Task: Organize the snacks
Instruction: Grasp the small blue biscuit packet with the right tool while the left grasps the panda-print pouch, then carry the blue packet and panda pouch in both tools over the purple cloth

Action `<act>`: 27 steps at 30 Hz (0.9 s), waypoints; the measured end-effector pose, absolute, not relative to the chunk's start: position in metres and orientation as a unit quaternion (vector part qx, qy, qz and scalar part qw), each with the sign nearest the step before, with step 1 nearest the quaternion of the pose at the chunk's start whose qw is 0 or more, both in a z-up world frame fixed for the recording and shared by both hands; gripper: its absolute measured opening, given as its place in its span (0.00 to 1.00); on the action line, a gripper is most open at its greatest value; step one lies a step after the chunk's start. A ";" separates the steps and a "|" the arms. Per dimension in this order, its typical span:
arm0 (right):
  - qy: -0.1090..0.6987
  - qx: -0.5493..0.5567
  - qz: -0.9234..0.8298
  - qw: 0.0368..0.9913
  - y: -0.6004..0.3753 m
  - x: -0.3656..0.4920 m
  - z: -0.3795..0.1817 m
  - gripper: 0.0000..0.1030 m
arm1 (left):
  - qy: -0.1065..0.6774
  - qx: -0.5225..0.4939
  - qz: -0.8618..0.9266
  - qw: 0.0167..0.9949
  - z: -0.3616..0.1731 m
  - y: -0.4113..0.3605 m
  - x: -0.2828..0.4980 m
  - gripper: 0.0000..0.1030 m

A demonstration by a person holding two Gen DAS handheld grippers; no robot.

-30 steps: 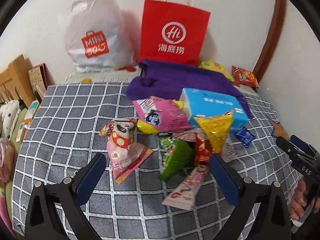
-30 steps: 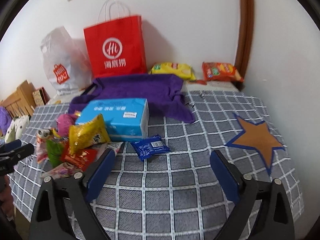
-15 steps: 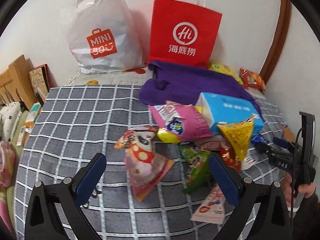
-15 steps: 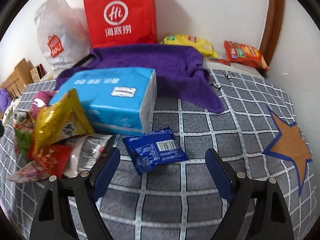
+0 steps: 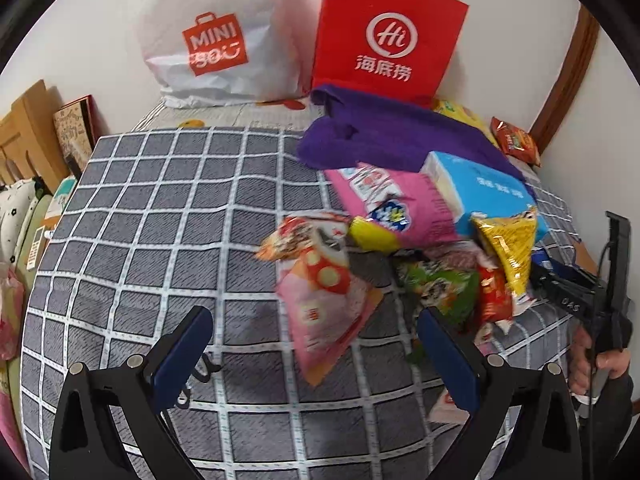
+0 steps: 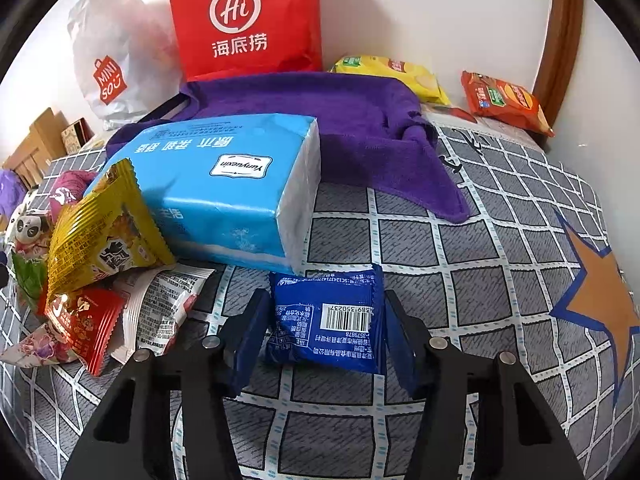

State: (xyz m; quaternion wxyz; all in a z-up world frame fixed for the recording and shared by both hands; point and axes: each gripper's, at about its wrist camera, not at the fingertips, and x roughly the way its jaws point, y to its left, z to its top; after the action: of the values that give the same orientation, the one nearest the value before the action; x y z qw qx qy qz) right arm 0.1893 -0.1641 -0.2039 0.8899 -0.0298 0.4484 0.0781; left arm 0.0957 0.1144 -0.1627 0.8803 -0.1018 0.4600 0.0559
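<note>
Change: the right gripper (image 6: 324, 320) has come down and forward to the blue snack packet (image 6: 326, 318), and its jaws have narrowed around it; the left gripper (image 5: 316, 340) has drifted left of the snack pile.
Right jaws: partly closed, one blue pad on each side of the packet, at or just beside its edges; firm contact cannot be told.
Blue snack packet: flat on the grey checked bedspread (image 6: 500, 248), barcode up, just at 6 o'clock of the blue tissue pack (image 6: 224, 188).
Left jaws: spread wide, holding nothing, above the bedspread.
Pink snack bag (image 5: 320, 304): between the left pads, further out, toward 12 o'clock.
Snack pile: yellow packet (image 6: 100, 232) leaning on the tissue pack, red packet (image 6: 82, 322) and white packet (image 6: 160, 308) at 9 o'clock of the blue packet.
Back, 12 o'clock: purple towel (image 6: 340, 120), red paper bag (image 6: 244, 20), white plastic bag (image 6: 116, 60).
Back, 1 o'clock: yellow chip bag (image 6: 392, 74), orange chip bag (image 6: 504, 102).
</note>
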 end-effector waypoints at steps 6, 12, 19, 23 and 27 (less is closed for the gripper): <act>0.442 -0.012 0.082 0.893 -0.174 0.171 -0.190 0.50 | 0.452 -0.103 0.076 0.883 -0.162 0.124 0.107 0.99; 0.431 0.005 0.066 0.900 -0.190 0.142 -0.175 0.50 | 0.459 -0.111 0.077 0.878 -0.178 0.124 0.129 0.97; 0.436 0.016 0.052 0.898 -0.198 0.113 -0.173 0.50 | 0.473 -0.148 0.054 0.867 -0.184 0.128 0.133 0.41; 0.433 0.038 0.062 0.898 -0.197 0.101 -0.171 0.50 | 0.457 -0.132 0.060 0.878 -0.170 0.127 0.118 0.40; 0.431 0.034 0.063 0.900 -0.189 0.090 -0.165 0.50 | 0.447 -0.148 0.054 0.881 -0.154 0.131 0.100 0.40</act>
State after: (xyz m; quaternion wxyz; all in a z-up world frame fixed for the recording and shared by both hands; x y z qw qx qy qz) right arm 0.0898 -0.1893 -0.1646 0.8997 0.0343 0.4306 0.0633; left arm 0.0996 0.1311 -0.1539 0.8806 -0.1483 0.4468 0.0543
